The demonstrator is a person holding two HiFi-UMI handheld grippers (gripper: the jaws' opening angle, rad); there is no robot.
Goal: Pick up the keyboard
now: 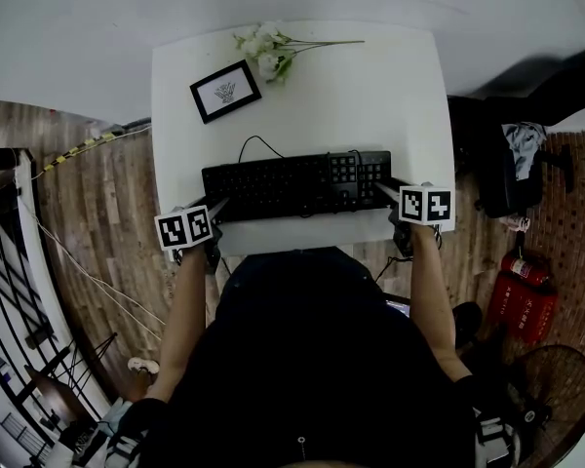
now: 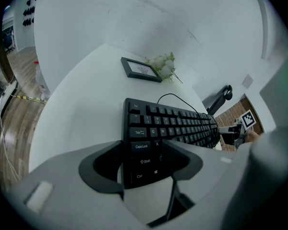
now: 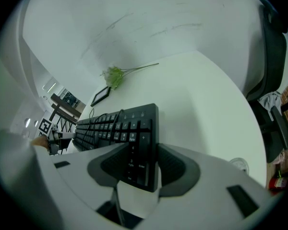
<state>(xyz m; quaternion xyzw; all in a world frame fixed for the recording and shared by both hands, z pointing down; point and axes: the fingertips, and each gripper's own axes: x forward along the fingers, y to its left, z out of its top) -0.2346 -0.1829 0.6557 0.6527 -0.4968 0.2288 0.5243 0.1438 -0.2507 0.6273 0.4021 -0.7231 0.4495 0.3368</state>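
A black keyboard [image 1: 292,185] lies across the front part of the white table [image 1: 390,86], its cable looping off behind it. My left gripper [image 1: 217,206] is at its left end. In the left gripper view that end [image 2: 140,145] sits between the pads of the left gripper [image 2: 143,164]; the left pad is beside the end edge, the right pad is over the keys, and the jaws stand wide. My right gripper [image 1: 382,189] is at the keyboard's right end. In the right gripper view the pads of the right gripper [image 3: 139,169] close snugly on the number-pad end [image 3: 137,143].
A black picture frame [image 1: 225,91] and a spray of white flowers [image 1: 268,49] lie at the table's back. A dark chair with clothes [image 1: 517,154] stands to the right, with red fire extinguishers [image 1: 525,300] and a fan [image 1: 556,388] on the floor.
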